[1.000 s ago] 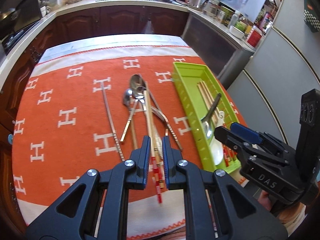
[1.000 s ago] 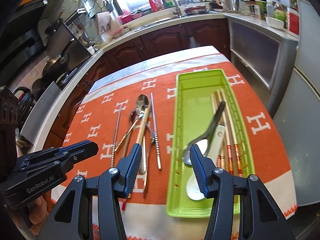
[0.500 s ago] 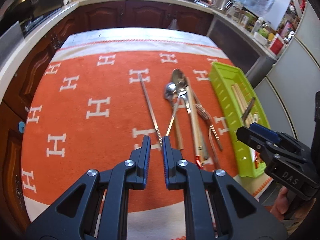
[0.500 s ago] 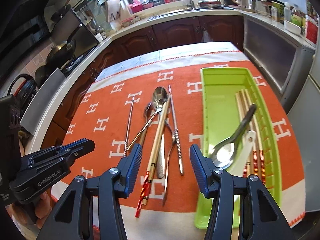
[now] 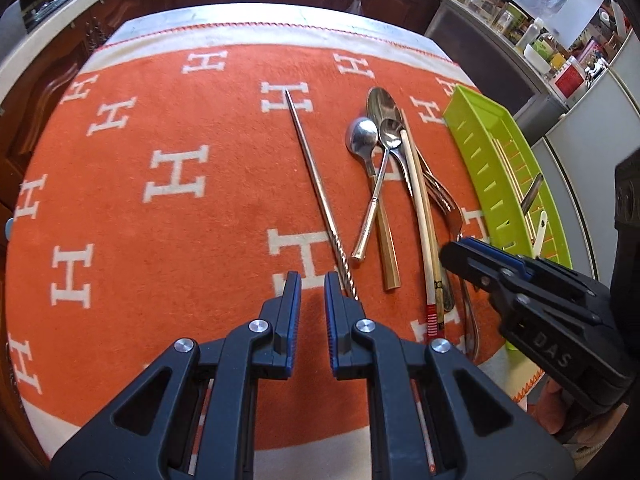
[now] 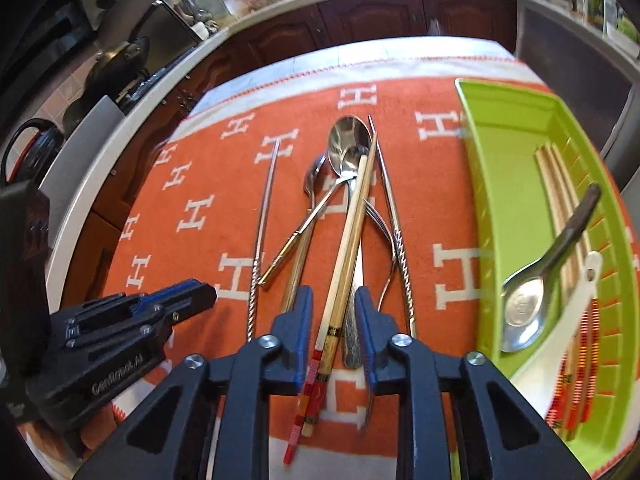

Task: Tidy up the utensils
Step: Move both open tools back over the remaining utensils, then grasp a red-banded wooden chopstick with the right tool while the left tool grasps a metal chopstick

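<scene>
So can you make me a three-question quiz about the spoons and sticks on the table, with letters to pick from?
1. Where is the white spoon?
A on the orange cloth
B in the green tray
C in a gripper

2. What colour is the cloth?
A orange with white H letters
B blue
C plain white

3. The right gripper is:
A open around the wooden chopsticks
B squeezing a fork
C in the tray

Answers: B, it lies beside the dark-handled spoon in the tray; A, the H pattern shows; A, a gap shows beside each finger.
</scene>
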Available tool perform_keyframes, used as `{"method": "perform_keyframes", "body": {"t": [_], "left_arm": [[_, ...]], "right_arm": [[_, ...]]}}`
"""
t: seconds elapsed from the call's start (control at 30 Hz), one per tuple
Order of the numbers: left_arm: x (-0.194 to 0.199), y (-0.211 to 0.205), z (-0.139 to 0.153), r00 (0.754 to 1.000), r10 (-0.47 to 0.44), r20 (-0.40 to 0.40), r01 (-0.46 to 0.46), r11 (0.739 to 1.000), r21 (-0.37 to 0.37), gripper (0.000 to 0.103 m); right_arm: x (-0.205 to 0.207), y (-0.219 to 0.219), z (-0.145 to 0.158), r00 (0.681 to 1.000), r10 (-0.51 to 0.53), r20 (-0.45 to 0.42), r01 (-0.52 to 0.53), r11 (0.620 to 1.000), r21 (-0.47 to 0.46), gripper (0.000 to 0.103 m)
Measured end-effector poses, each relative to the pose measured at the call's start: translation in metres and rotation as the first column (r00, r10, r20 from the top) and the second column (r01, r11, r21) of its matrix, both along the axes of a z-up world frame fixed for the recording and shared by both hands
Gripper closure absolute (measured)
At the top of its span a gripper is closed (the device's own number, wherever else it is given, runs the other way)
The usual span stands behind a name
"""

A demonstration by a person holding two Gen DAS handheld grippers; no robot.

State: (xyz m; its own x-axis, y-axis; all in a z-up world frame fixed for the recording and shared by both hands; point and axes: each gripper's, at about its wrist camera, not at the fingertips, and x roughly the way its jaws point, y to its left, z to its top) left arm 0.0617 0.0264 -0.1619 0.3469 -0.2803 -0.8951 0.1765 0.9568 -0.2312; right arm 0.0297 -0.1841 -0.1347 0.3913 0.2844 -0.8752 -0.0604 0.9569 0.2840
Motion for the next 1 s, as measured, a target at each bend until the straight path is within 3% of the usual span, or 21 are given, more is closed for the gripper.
{"method": "perform_keyframes", "body": {"t": [0.23, 0.57, 0.67, 1.0], "left_arm": [[0.010, -0.018, -0.013, 0.999, -0.036, -0.004, 0.036, 0.999, 0.035, 0.094], [0.013, -0.029, -0.013, 0.997, -0.065, 0.047, 0.060, 0.994, 0.087, 0.094], [0.012, -0.025, -0.013, 0.997, -0.063, 0.042, 0.060, 0.996, 0.072, 0.094], [0.007, -0.010, -0.011, 0.999, -0.041, -0.010, 0.041, 0.999, -0.028, 0.094]], "right_arm": [[0.025, 0.008, -0.020, 0.999, -0.011, -0.032, 0.010, 0.999, -0.034, 0.088], [0.035, 0.015, -0.023, 1.000, 0.005, 0.009, -0.004, 0.998, -0.058, 0.091], [0.032, 0.015, -0.022, 1.000, 0.015, 0.015, -0.015, 1.000, -0.022, 0.096], [0.030, 0.012, -0.025, 1.000, 0.025, -0.003, -0.024, 1.000, 0.016, 0.097]]}}
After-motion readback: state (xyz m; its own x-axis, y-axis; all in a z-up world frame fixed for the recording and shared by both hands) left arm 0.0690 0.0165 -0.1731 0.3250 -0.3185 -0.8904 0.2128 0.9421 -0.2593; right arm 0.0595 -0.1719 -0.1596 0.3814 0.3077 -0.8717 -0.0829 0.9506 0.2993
